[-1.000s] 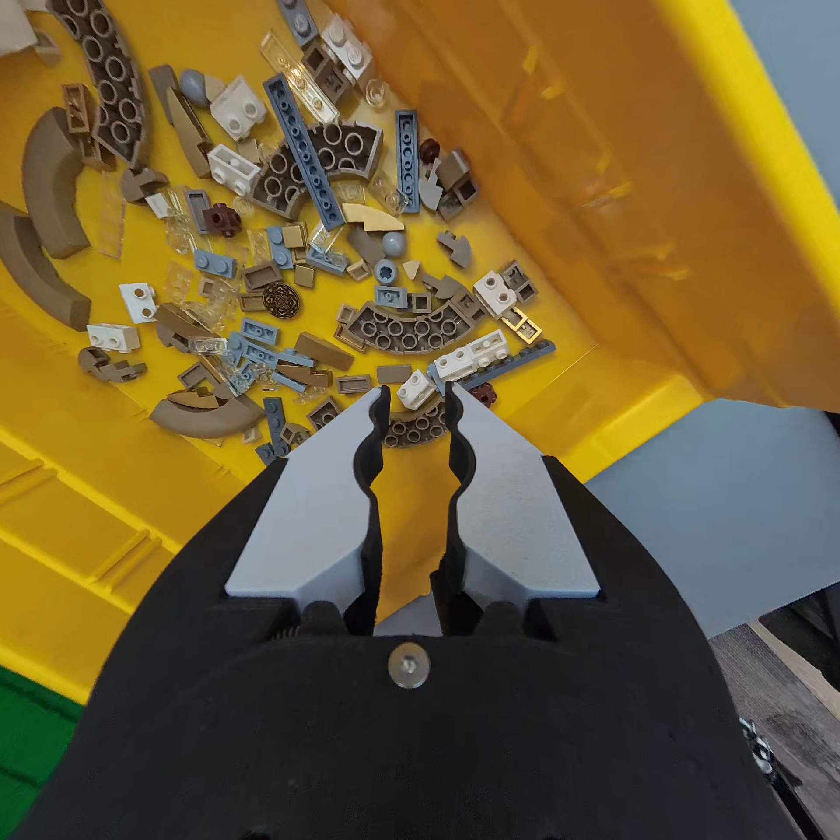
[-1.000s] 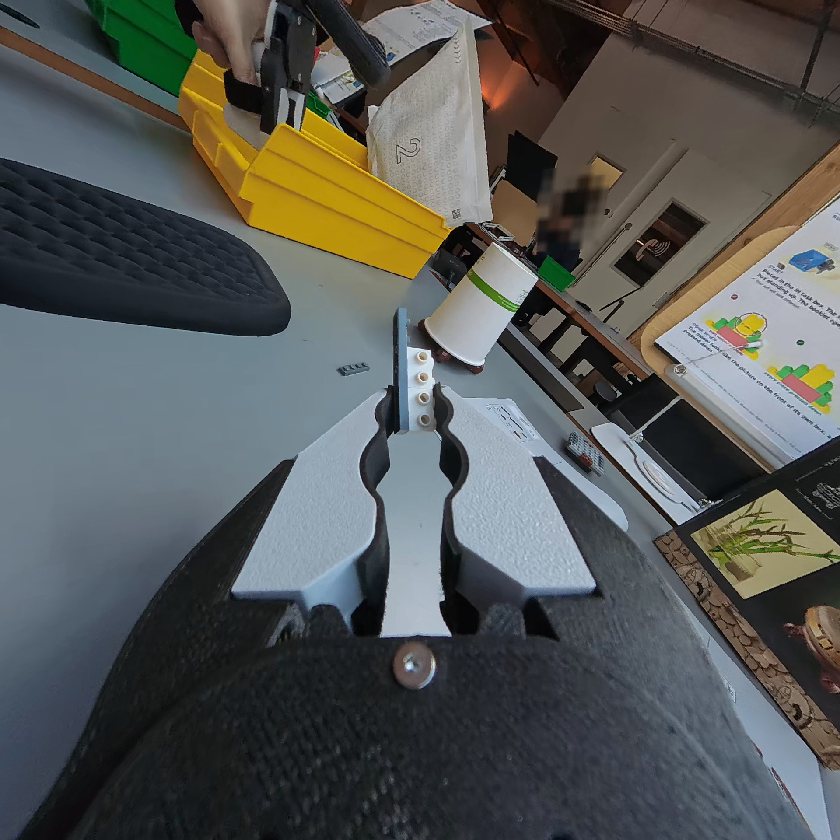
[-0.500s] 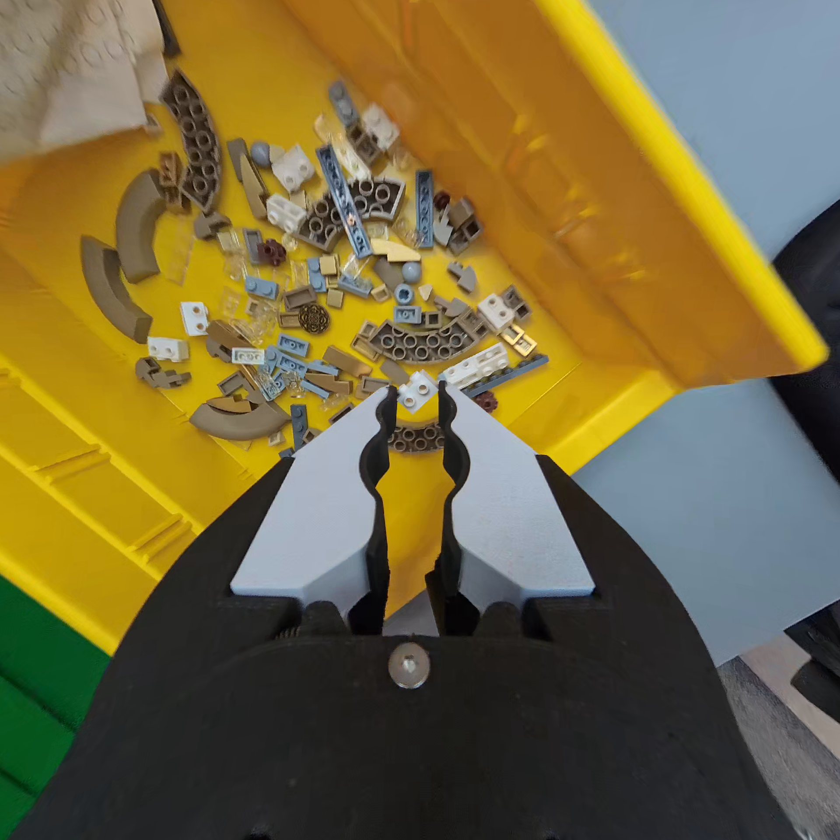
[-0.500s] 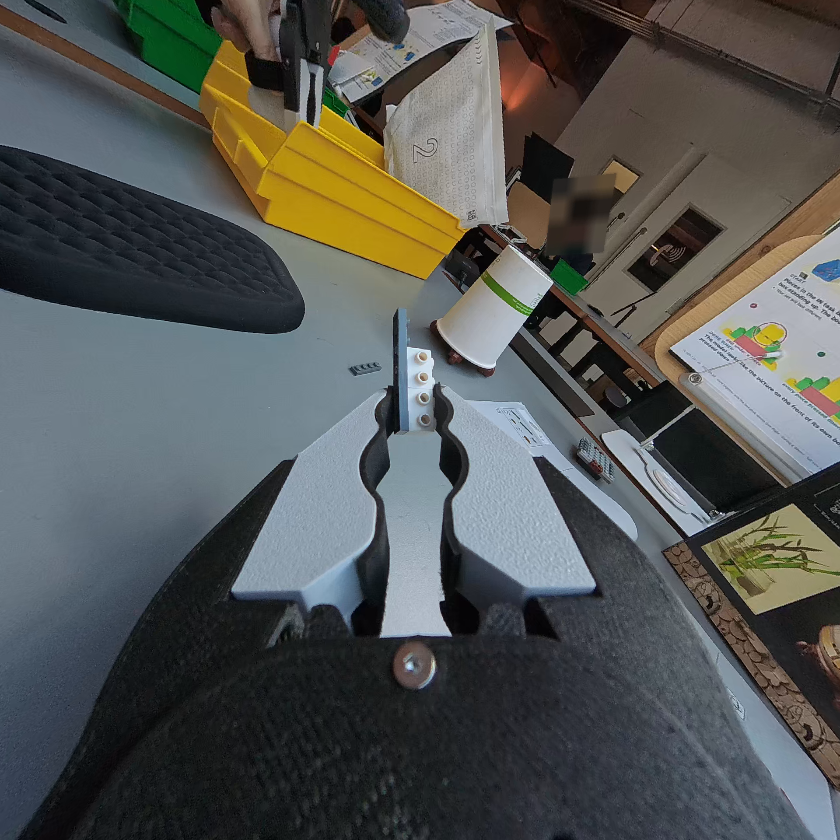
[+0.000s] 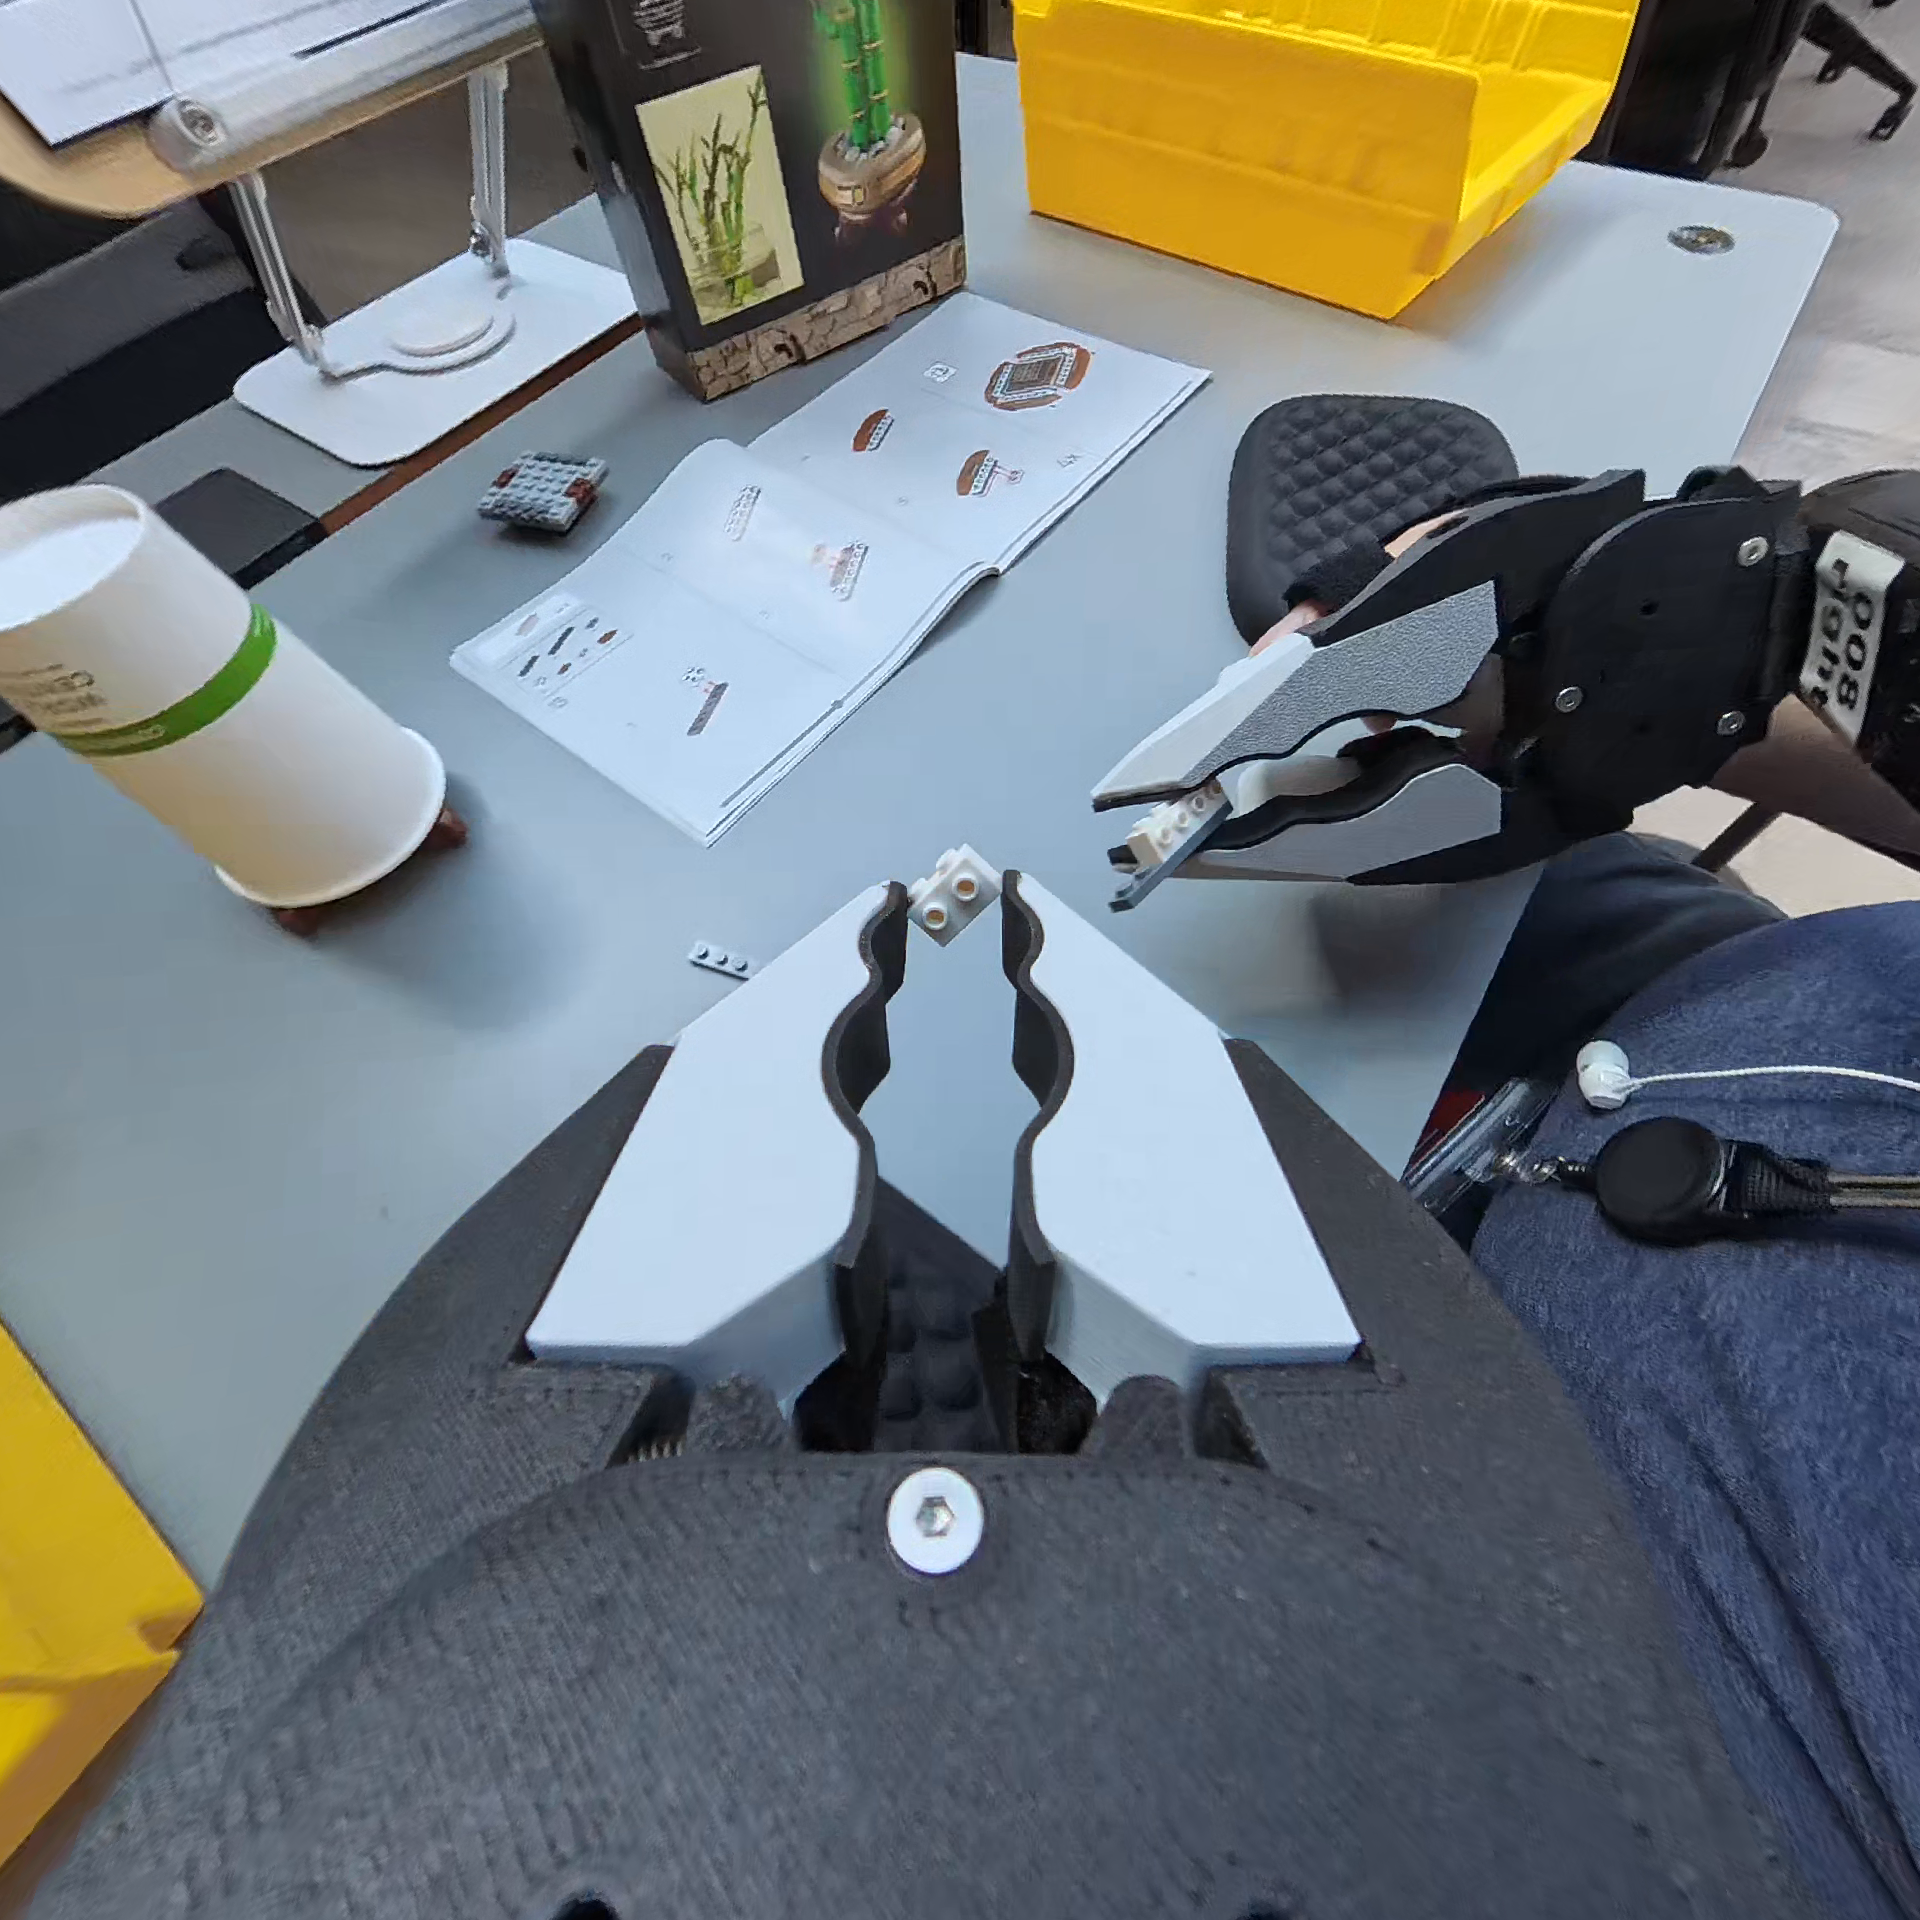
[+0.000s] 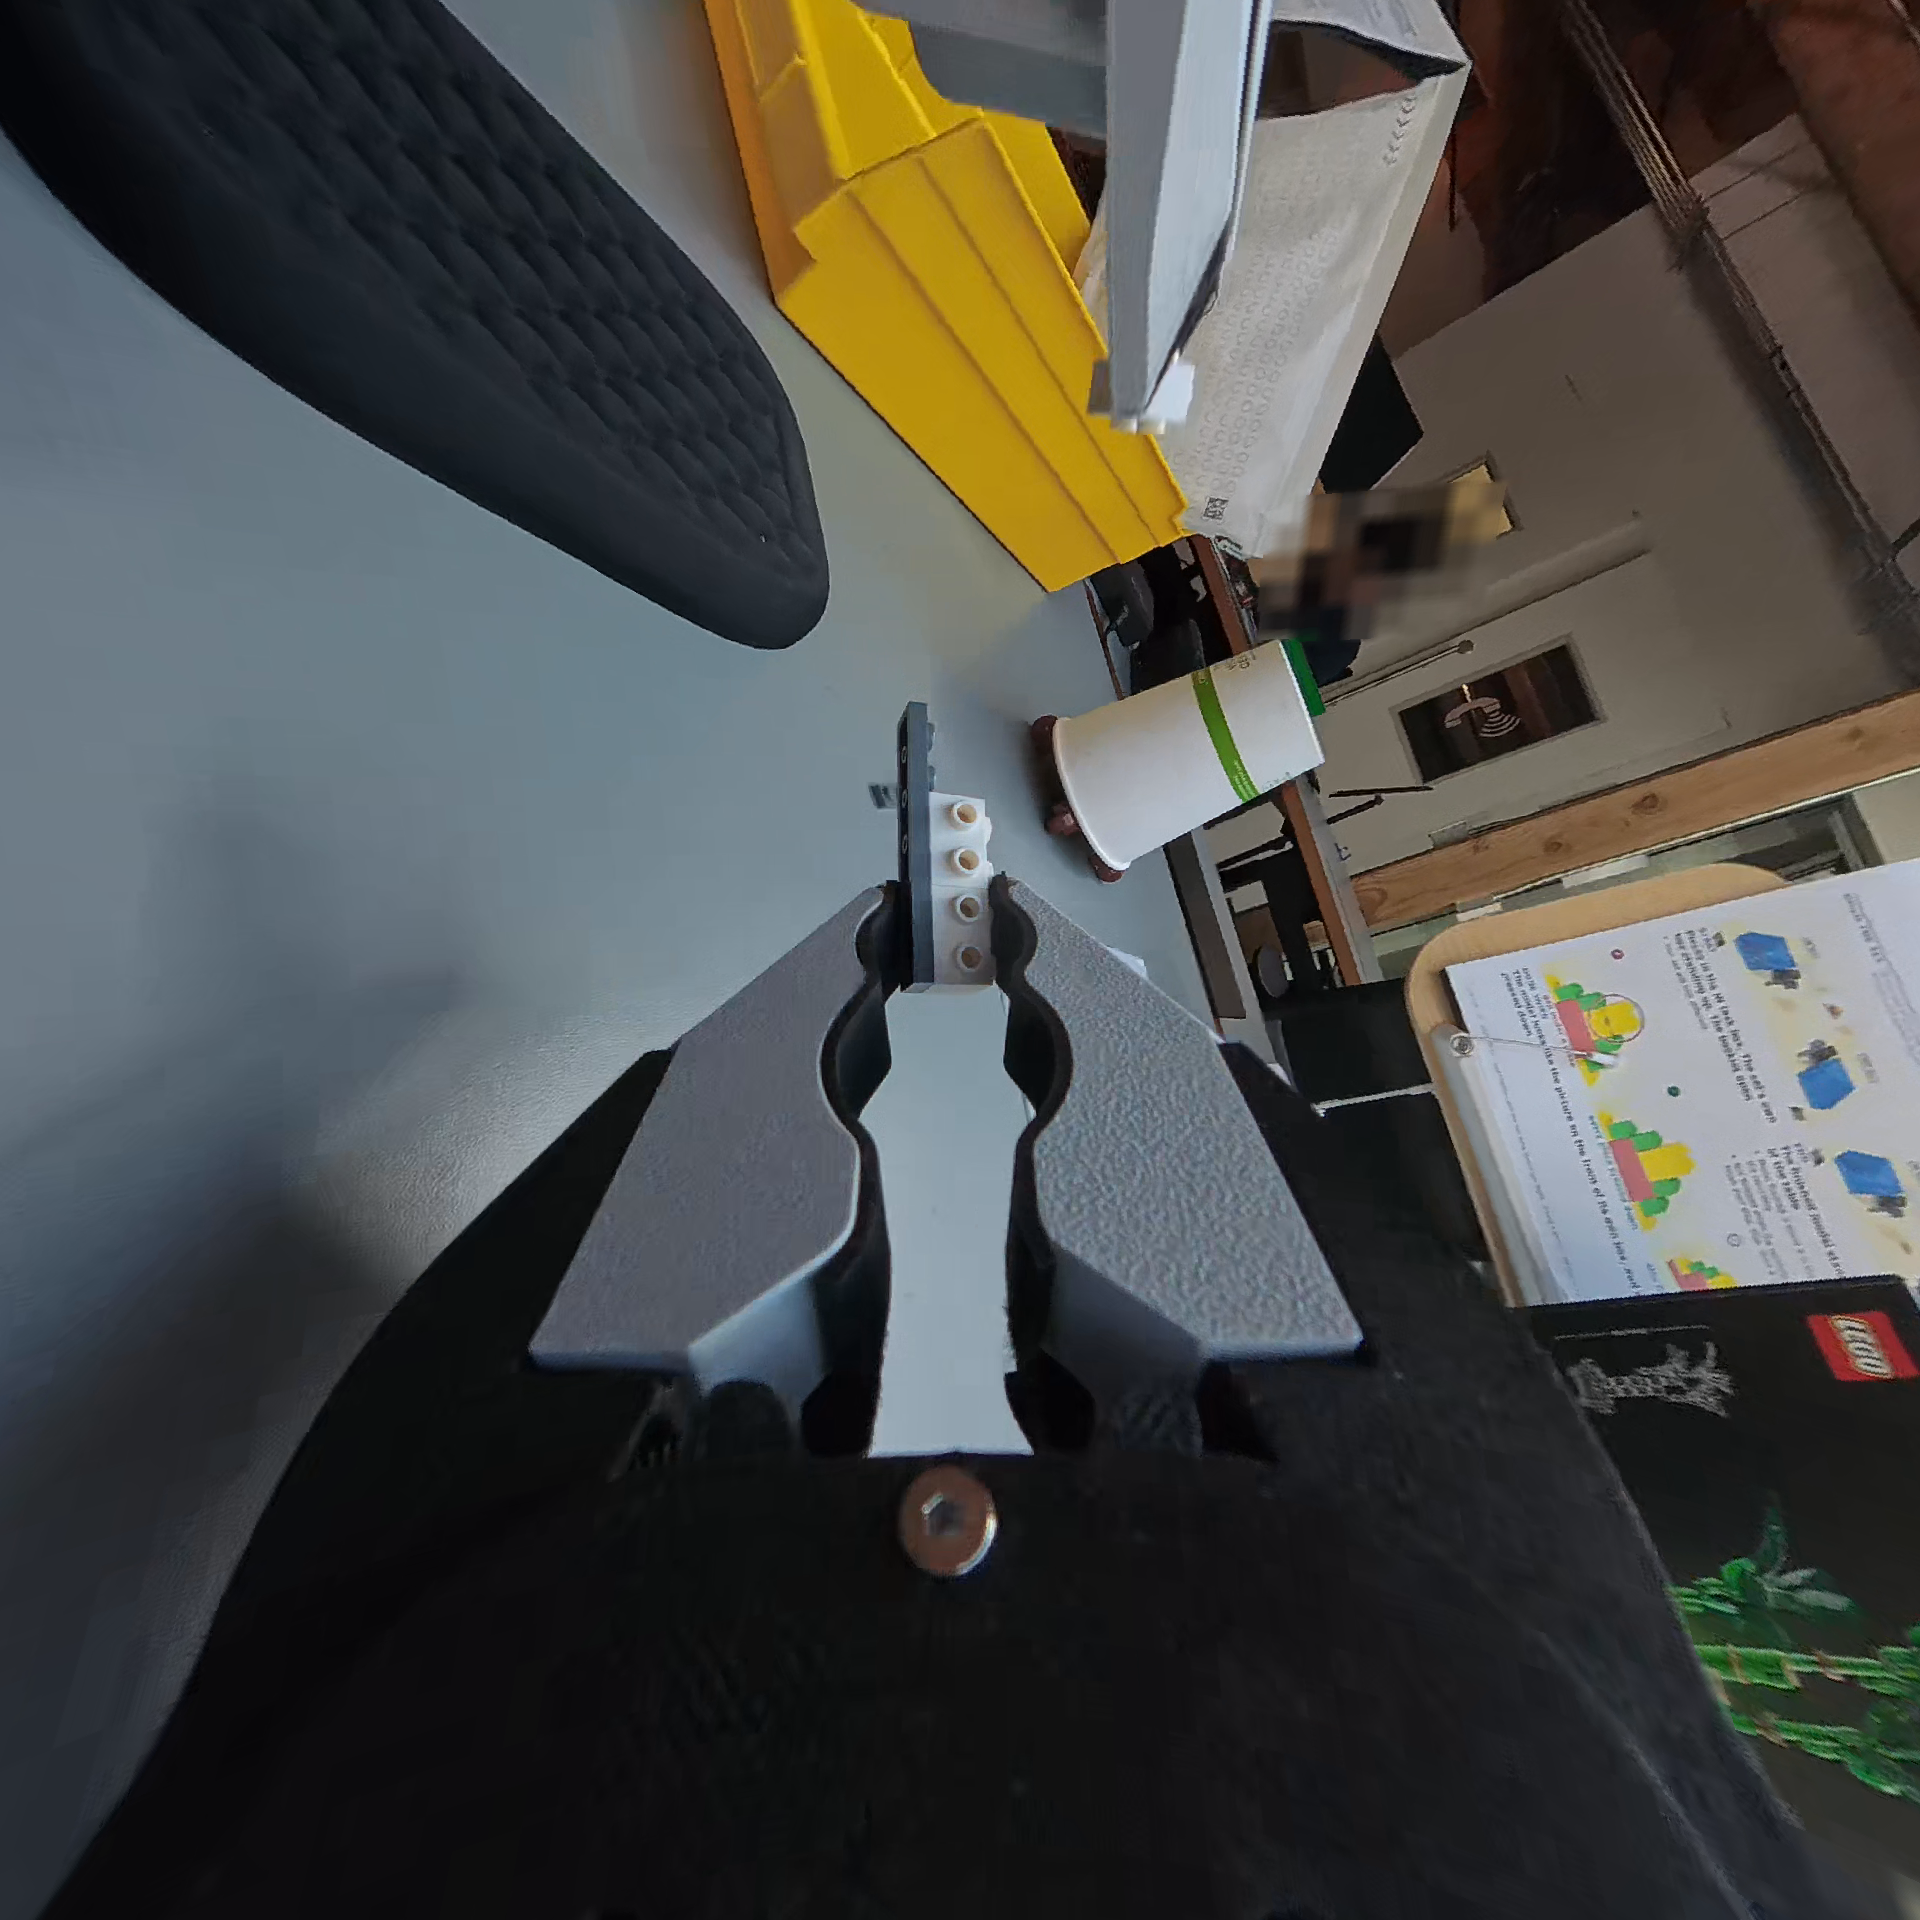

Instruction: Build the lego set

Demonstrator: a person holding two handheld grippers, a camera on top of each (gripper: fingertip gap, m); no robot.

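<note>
My left gripper (image 5: 950, 896) is shut on a small white brick (image 5: 956, 888) with two side studs and holds it above the grey table (image 5: 312, 1091). My right gripper (image 6: 943, 906) is shut on a dark grey plate (image 6: 914, 790) with white studded bricks (image 6: 961, 883) stuck on one face. In the left wrist view the right gripper (image 5: 1127, 842) and its plate assembly (image 5: 1169, 831) hover just right of the white brick, a small gap apart. In the right wrist view the left gripper (image 6: 1138, 400) shows at the top.
An open instruction booklet (image 5: 831, 582), the set's box (image 5: 769, 177), a small grey build (image 5: 542, 494), a loose grey plate (image 5: 722, 958) and a paper cup (image 5: 208, 707) lie on the table. A yellow bin (image 5: 1299, 135) and a black pad (image 5: 1361, 499) are beyond. A person's leg (image 5: 1714, 1403) is at right. The left gripper's tips are roughly 9 centimeters from the right gripper's. From the right gripper's tips to the small grey build (image 5: 542, 494) is close to 35 centimeters.
My left gripper closed on a white brick in the yellow bin, lifted out and moved over the table next to the right gripper. The right gripper rolled, still holding its plate.
</note>
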